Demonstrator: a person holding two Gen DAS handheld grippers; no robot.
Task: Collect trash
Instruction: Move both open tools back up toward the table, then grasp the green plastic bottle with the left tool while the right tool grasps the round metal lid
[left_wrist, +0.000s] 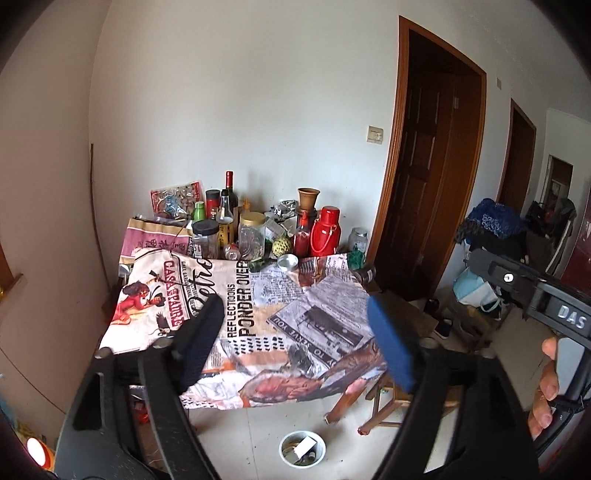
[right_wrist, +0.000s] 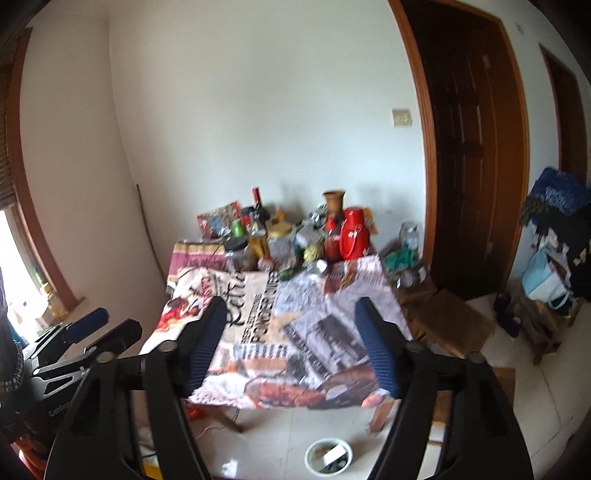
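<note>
Left claw (left_wrist: 295, 343): jaws spread wide, nothing between them, one pad black, one blue. Right claw (right_wrist: 291, 343): also spread wide and empty. Both sit above the near edge of the desk (left_wrist: 314, 295), tilted down toward it.

In the left wrist view the right claw's black housing shows at the right edge, with the fingers of a hand (left_wrist: 548, 384) wrapped on its handle. In the right wrist view the left claw's fingers show at lower left.

Desk is covered by a newspaper-print cloth (left_wrist: 236, 314); the front part of the cloth is bare. Clutter is packed along the far edge against the wall: red thermos (left_wrist: 325, 230), clay vase (left_wrist: 308, 199), gold-lidded glass jar (left_wrist: 252, 234), dark-lidded jar (left_wrist: 205, 238), wine bottle (left_wrist: 229, 192), red sauce bottle (left_wrist: 301, 236), snack bag (left_wrist: 177, 199), crumpled foil wrapper (left_wrist: 284, 208), small metal cup (left_wrist: 287, 261) lying just in front of the row.

Trash: a white bowl-like bin (left_wrist: 302, 448) stands on the tiled floor just in front of the desk, below and between the claws. It holds a white paper scrap and some dark bits; contents too small to identify. Right wrist view is blurred but shows the same bin (right_wrist: 328, 456).

Brown wooden doorway (left_wrist: 436, 155) right of the desk; a pile of bags and clothes (left_wrist: 491, 229) further right.
</note>
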